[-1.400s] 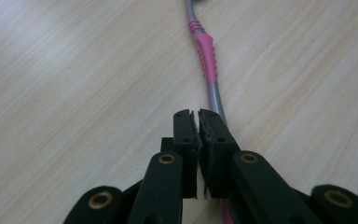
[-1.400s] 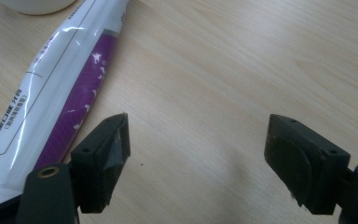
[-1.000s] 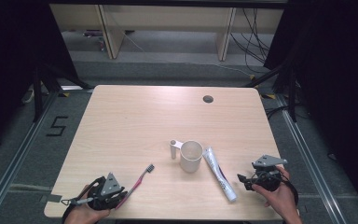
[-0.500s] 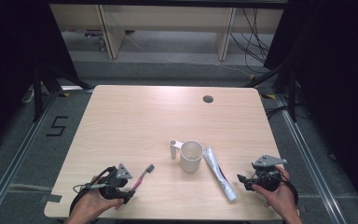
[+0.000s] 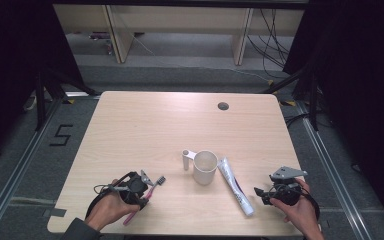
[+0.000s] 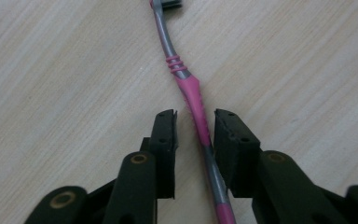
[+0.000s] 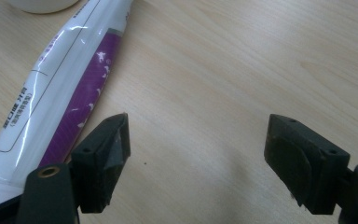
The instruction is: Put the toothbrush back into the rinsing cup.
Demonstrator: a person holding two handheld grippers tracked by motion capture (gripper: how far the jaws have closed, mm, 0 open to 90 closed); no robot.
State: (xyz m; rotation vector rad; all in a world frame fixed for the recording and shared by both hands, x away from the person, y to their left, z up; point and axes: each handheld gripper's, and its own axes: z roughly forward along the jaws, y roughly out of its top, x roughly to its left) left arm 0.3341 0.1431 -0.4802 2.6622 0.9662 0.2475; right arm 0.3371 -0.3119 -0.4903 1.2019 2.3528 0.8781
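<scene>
A pink and grey toothbrush point(image 5: 155, 184) lies flat on the wooden table point(image 5: 145, 135) at the front left, bristle head pointing away. My left gripper point(image 5: 147, 190) is lowered over its handle point(image 6: 191, 93). The two jaws straddle the handle and have just been closing, but a gap still shows beside the left pad point(image 6: 168, 135). A white mug point(image 5: 205, 167) stands upright at mid-table. A white and purple toothpaste tube point(image 5: 235, 186) lies just right of it. My right gripper point(image 5: 261, 194) rests at the front right, open over bare wood, with the tube point(image 7: 51, 84) to its left.
A dark round grommet hole point(image 5: 223, 106) sits near the table's far right corner. The table's front edge runs close under both hands. Black frame posts and cables stand on the floor beyond the far edge.
My left gripper moved right and away from the front edge until its jaws came around the toothbrush handle. The toothbrush, mug, tube and right gripper stayed put.
</scene>
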